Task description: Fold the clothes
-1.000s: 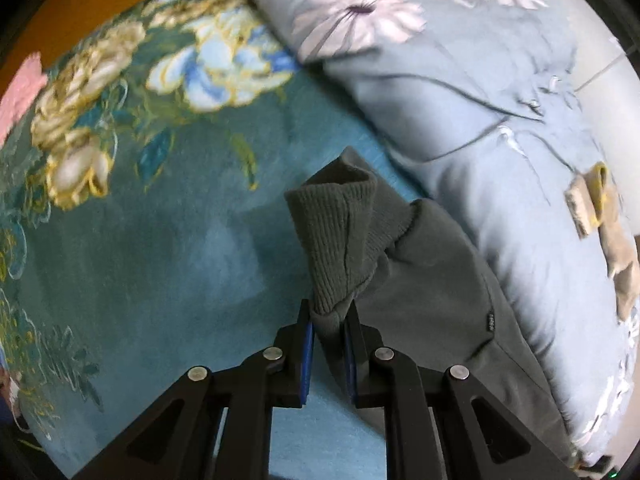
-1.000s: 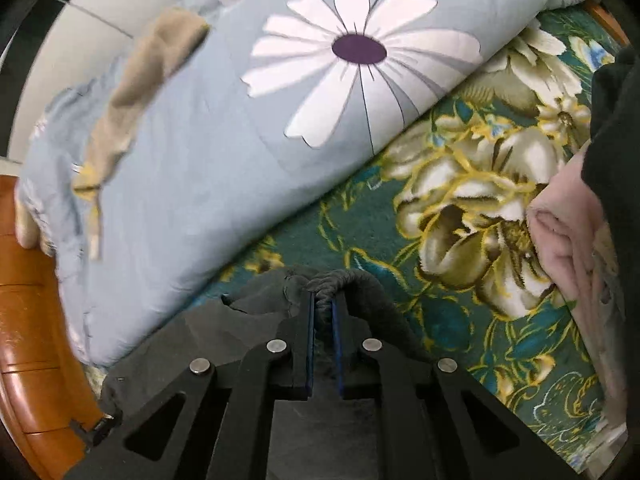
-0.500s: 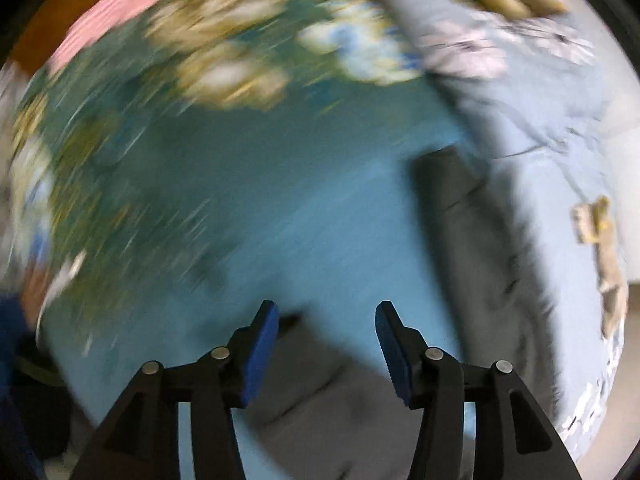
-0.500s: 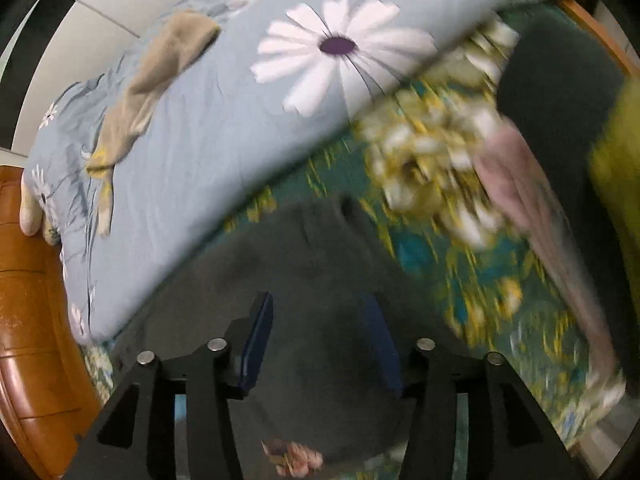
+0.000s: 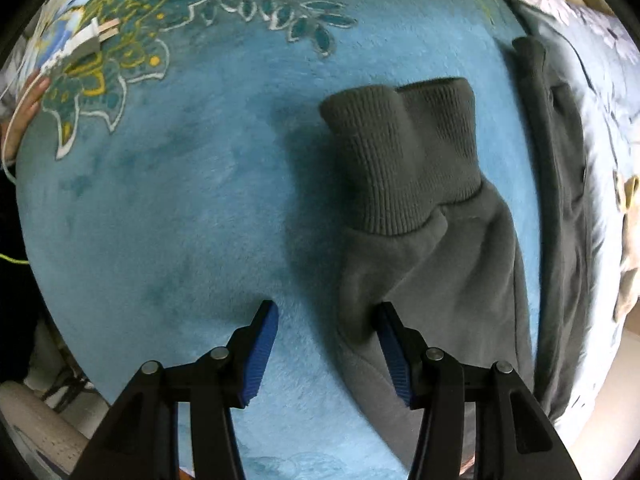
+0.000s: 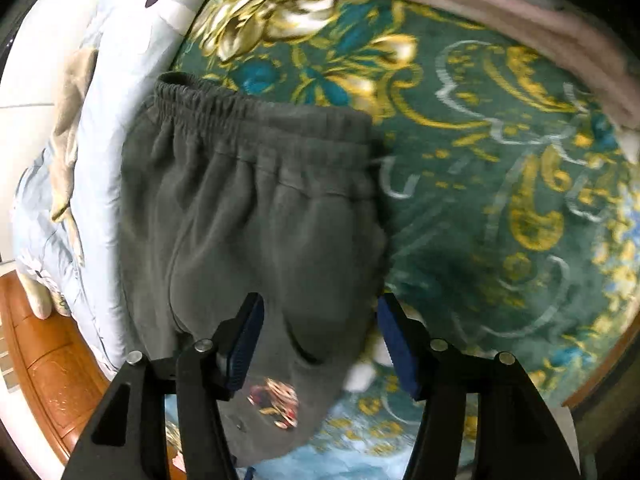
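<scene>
Dark grey sweatpants lie on the teal floral blanket. In the left wrist view their leg ends with two ribbed cuffs (image 5: 404, 152) lie side by side, pointing away. My left gripper (image 5: 326, 344) is open and empty, its right finger beside the leg fabric. In the right wrist view the elastic waistband (image 6: 260, 120) lies flat across the pants (image 6: 256, 232). My right gripper (image 6: 318, 340) is open and empty just above the pants' seat.
A light blue daisy-print quilt (image 5: 592, 92) lies along the pants' far side, also seen in the right wrist view (image 6: 100, 128). Pink clothes (image 6: 480, 4) lie at the top right. A wooden bed frame (image 6: 44, 376) runs at lower left.
Both grippers let go of the sweatpants and opened. They pulled back, and the pants now lie flat on the blanket.
</scene>
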`<action>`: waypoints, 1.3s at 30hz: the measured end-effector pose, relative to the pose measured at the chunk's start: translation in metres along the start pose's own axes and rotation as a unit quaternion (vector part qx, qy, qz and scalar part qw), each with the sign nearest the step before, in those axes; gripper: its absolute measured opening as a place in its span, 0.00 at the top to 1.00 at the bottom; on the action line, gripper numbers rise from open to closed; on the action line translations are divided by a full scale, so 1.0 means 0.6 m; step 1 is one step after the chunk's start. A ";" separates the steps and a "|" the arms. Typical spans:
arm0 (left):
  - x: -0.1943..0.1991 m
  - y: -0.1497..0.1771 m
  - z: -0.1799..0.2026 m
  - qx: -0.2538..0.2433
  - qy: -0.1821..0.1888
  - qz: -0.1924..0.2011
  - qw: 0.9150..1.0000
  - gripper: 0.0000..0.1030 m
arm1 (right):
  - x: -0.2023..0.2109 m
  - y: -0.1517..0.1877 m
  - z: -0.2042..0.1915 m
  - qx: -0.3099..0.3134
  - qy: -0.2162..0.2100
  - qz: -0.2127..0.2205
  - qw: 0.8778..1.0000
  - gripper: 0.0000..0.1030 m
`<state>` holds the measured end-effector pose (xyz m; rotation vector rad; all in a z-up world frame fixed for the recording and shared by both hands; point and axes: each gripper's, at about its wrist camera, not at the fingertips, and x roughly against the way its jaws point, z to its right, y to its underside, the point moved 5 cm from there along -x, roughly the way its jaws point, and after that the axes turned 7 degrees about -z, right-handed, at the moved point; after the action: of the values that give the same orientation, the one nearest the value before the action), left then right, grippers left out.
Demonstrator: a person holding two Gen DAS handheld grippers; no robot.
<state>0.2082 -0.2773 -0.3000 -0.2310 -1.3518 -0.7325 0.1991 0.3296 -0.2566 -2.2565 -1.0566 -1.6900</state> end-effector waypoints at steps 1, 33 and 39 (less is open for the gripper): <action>0.002 0.000 0.001 0.000 0.003 0.002 1.000 0.50 | -0.009 -0.005 -0.003 -0.001 0.008 -0.005 1.000 0.41; 0.214 -0.130 0.296 -0.097 -0.042 0.068 0.992 0.95 | 0.180 0.008 -0.194 0.100 -0.055 0.010 0.993 0.93; 0.146 -0.217 0.417 -0.108 -0.077 0.052 0.990 0.94 | 0.150 -0.056 -0.278 0.106 -0.039 -0.003 0.994 0.93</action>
<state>-0.0666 -0.2681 -0.1924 -0.5360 -1.3945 -0.7871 0.0583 0.3138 -0.1262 -2.2012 -1.1991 -1.4263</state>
